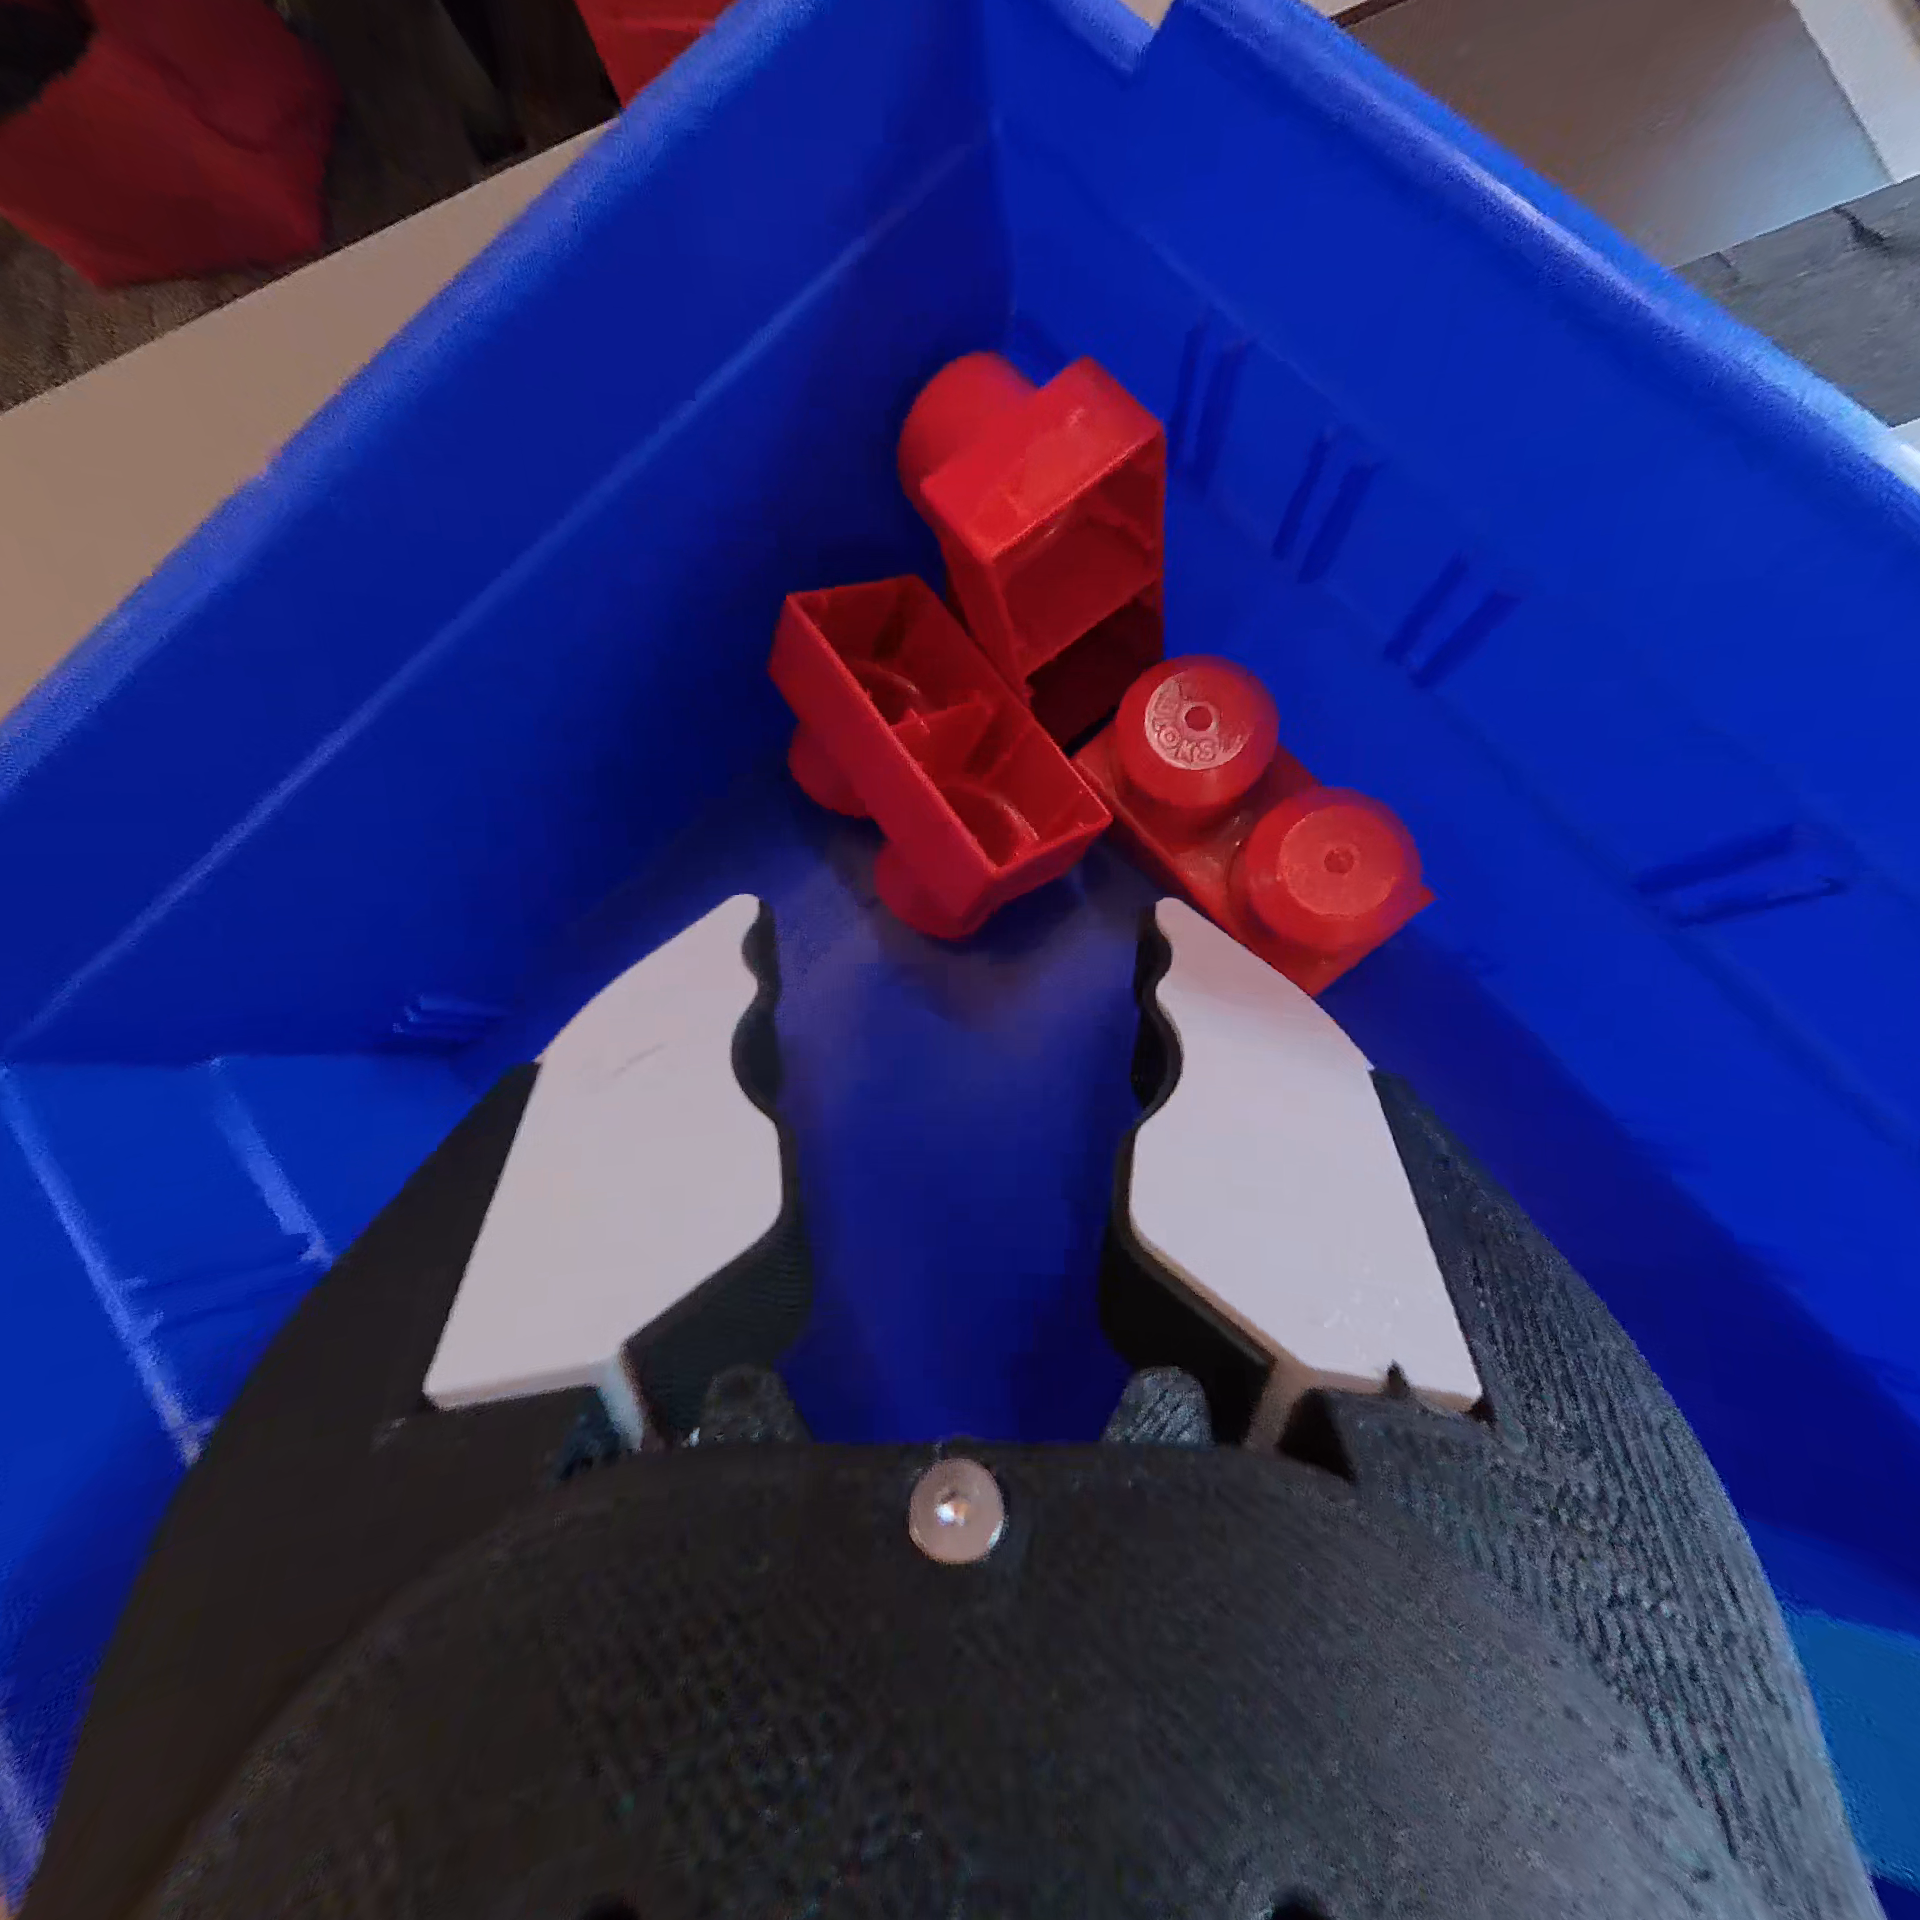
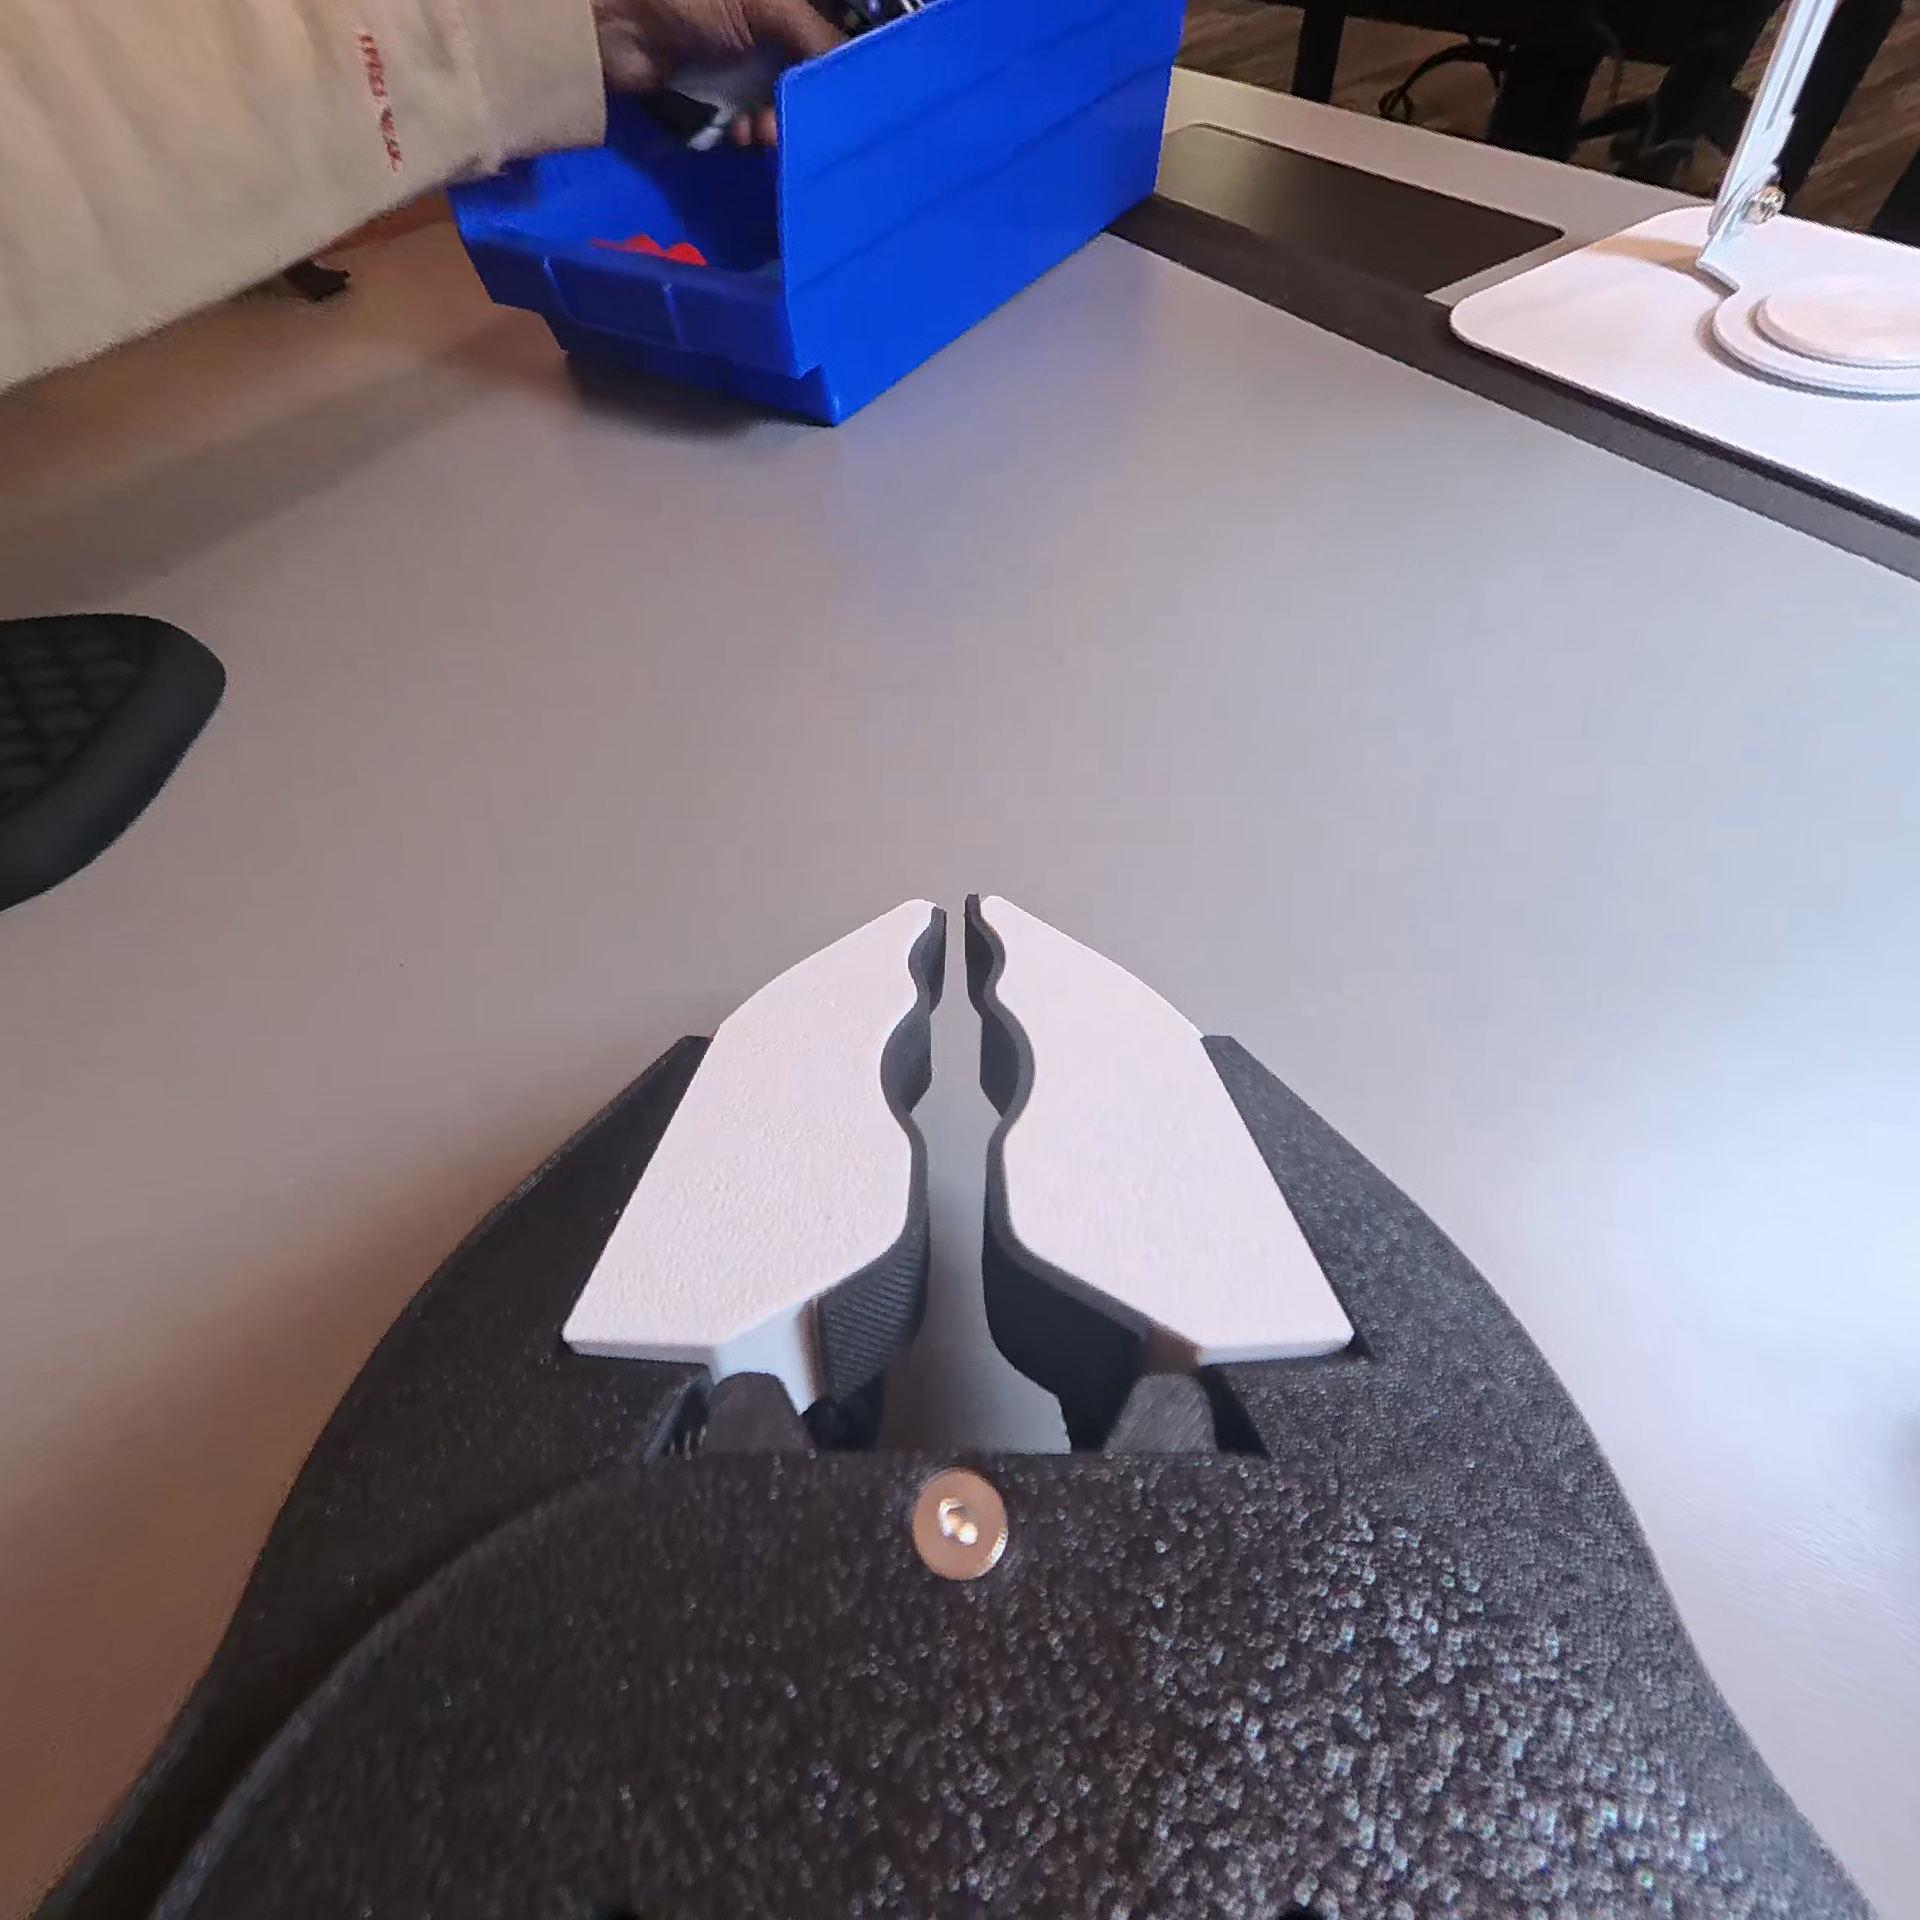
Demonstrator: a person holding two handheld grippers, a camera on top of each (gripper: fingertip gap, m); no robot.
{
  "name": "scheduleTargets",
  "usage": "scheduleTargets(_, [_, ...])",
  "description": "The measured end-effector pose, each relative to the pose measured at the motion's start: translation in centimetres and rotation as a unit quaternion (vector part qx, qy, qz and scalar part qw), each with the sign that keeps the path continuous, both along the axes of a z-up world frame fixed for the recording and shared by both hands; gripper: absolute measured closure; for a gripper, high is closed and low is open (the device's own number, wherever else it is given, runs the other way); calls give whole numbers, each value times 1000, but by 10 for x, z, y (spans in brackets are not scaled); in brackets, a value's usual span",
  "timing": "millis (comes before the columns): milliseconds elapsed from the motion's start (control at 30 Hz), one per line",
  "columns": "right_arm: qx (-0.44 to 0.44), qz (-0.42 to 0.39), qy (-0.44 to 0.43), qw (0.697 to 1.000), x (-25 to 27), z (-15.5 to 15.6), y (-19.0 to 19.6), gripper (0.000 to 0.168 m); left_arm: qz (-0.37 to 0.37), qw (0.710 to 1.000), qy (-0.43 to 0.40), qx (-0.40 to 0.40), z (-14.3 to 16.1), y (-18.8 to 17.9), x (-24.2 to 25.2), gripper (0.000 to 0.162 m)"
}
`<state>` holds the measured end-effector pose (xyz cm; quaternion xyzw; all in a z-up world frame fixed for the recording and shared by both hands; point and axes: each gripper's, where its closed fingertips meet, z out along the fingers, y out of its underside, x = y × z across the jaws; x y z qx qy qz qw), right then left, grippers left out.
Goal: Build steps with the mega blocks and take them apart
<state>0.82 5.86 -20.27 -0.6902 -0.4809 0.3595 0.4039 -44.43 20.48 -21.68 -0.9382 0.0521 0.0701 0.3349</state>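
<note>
left gripper [image 1: 951, 925] hangs spread inside the blue bin [image 1: 644, 436], three red mega blocks [image 1: 935, 769] heaped in its corner just ahead, so straddling the nearest upturned block squarely looks wisest, while right gripper [image 2: 956, 914] idles nearly pressed together over the grey table [image 2: 1039, 644].

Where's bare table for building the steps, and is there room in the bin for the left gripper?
The grey table is bare between the right gripper and the blue bin. The white stand base fills the far right. In the bin, the floor by the left gripper is free; three red blocks crowd the corner.
</note>
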Motion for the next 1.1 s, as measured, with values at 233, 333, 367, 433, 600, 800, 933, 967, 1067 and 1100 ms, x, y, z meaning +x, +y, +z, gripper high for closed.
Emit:
scheduleTargets(233, [6,-8,-4,1000,2,-1,4,165,-7,994,104,17,-17,26,-4,116])
scheduleTargets(333, [5,-12,-1,1000,4,0,7,165,-3,992,126,16,-12,25,-8,119])
scheduleTargets(367, [4,-11,0,1000,4,0,7,165,0,991,132,22,-6,24,-9,119])
scheduleTargets(433, [4,-7,2,1000,3,1,6,165,3,990,136,35,7,19,-11,119])
scheduleTargets(600, [12,7,9,1000,1,6,1,165,15,983,138,124,72,0,-7,120])
scheduleTargets(800, [8,27,55,998,-6,22,-7,150,-104,941,94,309,173,-48,118,121])
scheduleTargets(933, [7,44,113,993,-14,42,-15,132,-232,900,62,364,181,-95,251,120])
scheduleTargets(967, [3,47,127,991,-18,49,-15,126,-261,888,77,371,177,-104,280,121])
scheduleTargets(1067, [-85,56,207,973,-30,87,-11,114,-336,851,105,389,163,-115,356,120])
scheduleTargets(1100, [-122,57,233,963,-33,100,-6,110,-355,845,83,391,159,-116,378,120])
